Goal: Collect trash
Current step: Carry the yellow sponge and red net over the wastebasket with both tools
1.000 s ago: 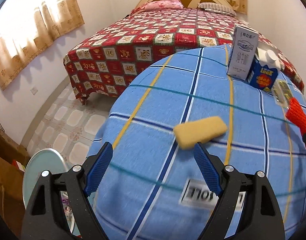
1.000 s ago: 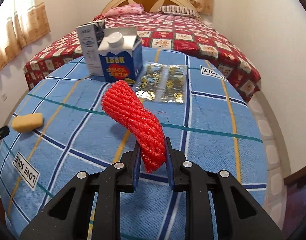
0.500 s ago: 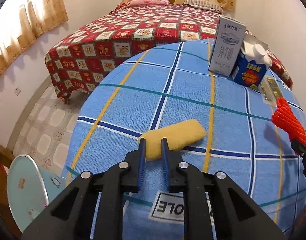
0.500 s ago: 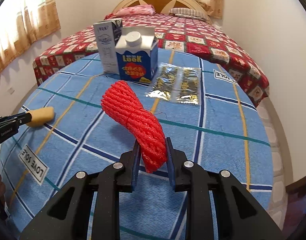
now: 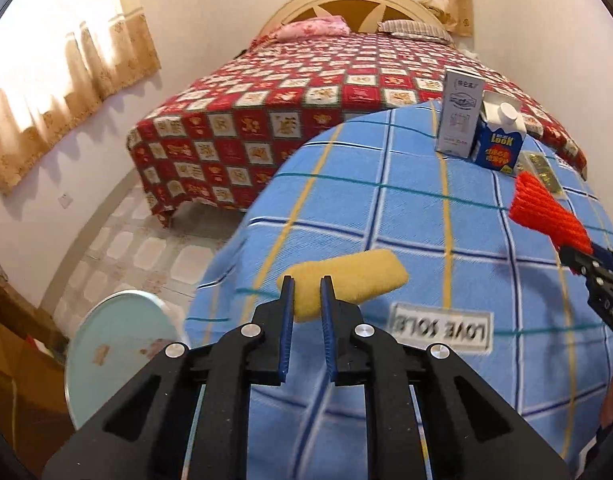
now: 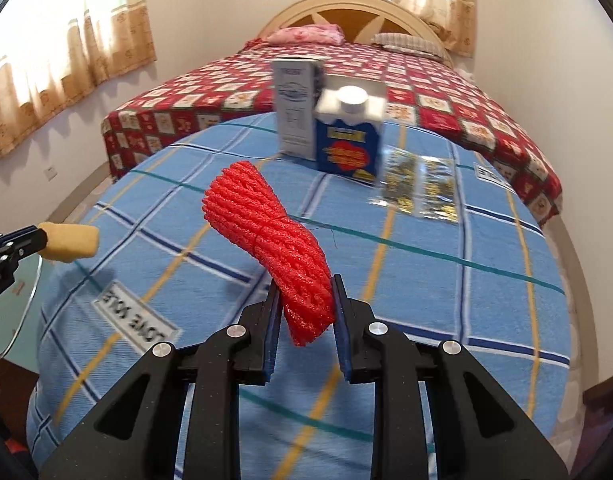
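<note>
We have the left gripper [image 5: 307, 280] clamped on one end of the yellow sponge [image 5: 358, 276], which hangs clear above the round table [image 5: 386, 216] near its left edge. Our right gripper [image 6: 304, 280] is pinched on the red foam net [image 6: 274, 236], lifted off the blue checked cloth. Beyond that edge sit a pale round lid [image 5: 118, 340] and tiled floor [image 5: 146, 248], open space. At the table's far side stand a grey carton [image 5: 460, 116] and a blue milk carton [image 5: 500, 140], touching, with gold foil packets [image 6: 420, 186] just beside them.
</note>
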`<control>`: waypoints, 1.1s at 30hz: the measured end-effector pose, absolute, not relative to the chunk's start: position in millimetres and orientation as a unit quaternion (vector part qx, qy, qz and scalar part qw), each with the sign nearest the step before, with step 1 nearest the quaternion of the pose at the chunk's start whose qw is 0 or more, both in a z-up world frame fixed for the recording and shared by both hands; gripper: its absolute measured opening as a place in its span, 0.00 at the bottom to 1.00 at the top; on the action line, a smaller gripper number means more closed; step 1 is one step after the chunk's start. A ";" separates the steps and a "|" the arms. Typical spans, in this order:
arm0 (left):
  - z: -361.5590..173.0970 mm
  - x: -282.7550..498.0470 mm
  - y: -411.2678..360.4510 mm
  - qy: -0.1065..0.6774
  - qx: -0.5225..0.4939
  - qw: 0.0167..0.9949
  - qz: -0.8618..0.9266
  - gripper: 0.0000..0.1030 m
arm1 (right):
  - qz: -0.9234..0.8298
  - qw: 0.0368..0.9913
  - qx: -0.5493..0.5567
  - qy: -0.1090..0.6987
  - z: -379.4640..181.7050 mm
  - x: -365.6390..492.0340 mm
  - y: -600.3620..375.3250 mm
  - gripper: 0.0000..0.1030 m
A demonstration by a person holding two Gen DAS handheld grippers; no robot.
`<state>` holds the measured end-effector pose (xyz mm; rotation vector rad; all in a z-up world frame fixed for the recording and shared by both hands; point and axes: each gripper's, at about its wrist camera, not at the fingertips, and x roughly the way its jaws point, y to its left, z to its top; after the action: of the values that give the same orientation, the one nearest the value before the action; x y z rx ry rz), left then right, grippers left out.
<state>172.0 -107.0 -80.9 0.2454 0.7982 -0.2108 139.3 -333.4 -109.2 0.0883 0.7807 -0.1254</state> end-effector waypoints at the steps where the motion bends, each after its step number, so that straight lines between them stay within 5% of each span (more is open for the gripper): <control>1: -79.9 167.9 -101.5 0.383 0.121 0.910 -0.098 0.13 | -0.058 0.923 0.040 0.379 -108.5 139.7 -327.9 0.24; 33: -73.3 129.8 26.8 0.378 0.101 0.920 -0.014 0.13 | 0.053 0.926 -0.048 0.370 -95.5 146.0 -172.3 0.24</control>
<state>129.8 26.8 -73.3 0.2078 0.7762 -0.0294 146.0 -172.3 -95.5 -0.0980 0.7597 0.1081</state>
